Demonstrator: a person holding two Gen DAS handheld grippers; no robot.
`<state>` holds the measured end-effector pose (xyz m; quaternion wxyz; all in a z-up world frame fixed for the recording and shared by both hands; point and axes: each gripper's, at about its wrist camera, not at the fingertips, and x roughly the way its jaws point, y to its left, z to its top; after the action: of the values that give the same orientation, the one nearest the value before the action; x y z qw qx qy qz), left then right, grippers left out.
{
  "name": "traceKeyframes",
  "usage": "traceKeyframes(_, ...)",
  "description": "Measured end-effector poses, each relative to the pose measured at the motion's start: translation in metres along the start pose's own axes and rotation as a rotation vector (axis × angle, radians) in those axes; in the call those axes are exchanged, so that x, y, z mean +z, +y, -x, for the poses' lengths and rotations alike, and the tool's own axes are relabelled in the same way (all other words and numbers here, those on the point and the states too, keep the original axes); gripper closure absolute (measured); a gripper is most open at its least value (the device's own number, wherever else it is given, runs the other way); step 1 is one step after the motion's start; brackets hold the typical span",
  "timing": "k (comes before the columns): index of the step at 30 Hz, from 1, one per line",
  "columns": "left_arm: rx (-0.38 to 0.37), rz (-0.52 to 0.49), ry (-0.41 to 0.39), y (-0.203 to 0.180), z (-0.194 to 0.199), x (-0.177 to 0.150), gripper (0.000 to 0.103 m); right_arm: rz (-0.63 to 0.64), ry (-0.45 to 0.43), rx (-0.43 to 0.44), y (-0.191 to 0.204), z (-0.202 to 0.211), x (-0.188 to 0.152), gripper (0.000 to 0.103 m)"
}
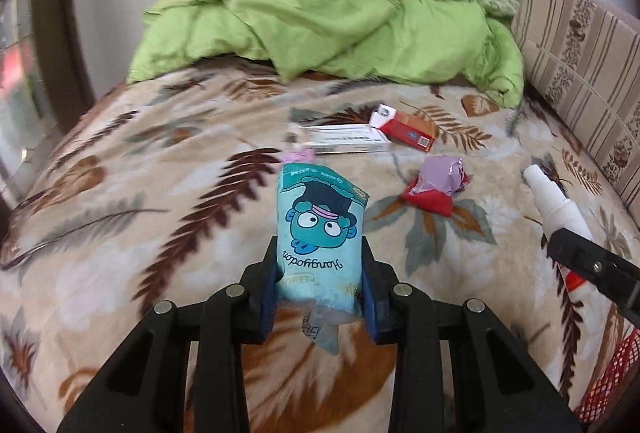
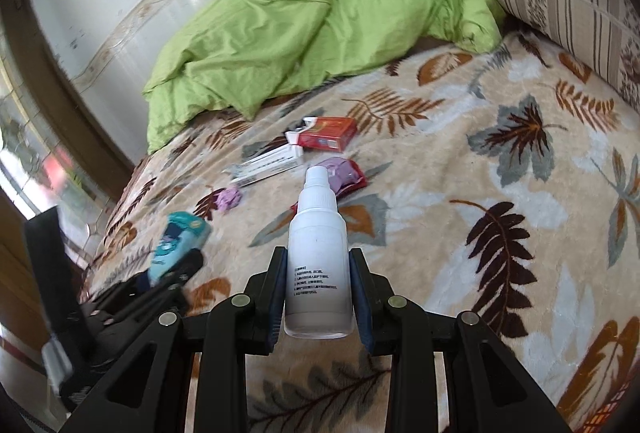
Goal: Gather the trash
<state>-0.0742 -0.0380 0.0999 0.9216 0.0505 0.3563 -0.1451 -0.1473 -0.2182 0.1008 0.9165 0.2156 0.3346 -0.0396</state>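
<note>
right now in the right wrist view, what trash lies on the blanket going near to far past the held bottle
White bottle in the right gripper → crumpled purple-and-red wrapper → long white box → red carton, then the green duvet.

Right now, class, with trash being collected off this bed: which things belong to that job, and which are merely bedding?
Trash:
- blue cartoon packet, in left gripper
- white bottle, in right gripper
- red carton
- white box
- red-purple wrapper
- purple scrap

Bedding:
- green quilt
- leaf-print blanket
- striped cushion
</note>
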Motion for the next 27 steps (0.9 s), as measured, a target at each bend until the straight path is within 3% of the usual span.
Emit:
traceKeyframes(9,0.084,-0.025,-0.082,-0.002,0.053,-0.028,0.07,0.062,-0.001,0.039,0.012,0.017,-0.021,0.071)
traceKeyframes(15,0.094,-0.048,-0.116,-0.011,0.057,-0.03,0.07,0.061,-0.005,0.048,0.012,0.024,-0.028,0.071)
traceKeyframes(27,0.092,-0.052,-0.105,-0.011,0.048,-0.032,0.07,0.058,0.009,0.055,0.015,0.021,-0.029,0.071)
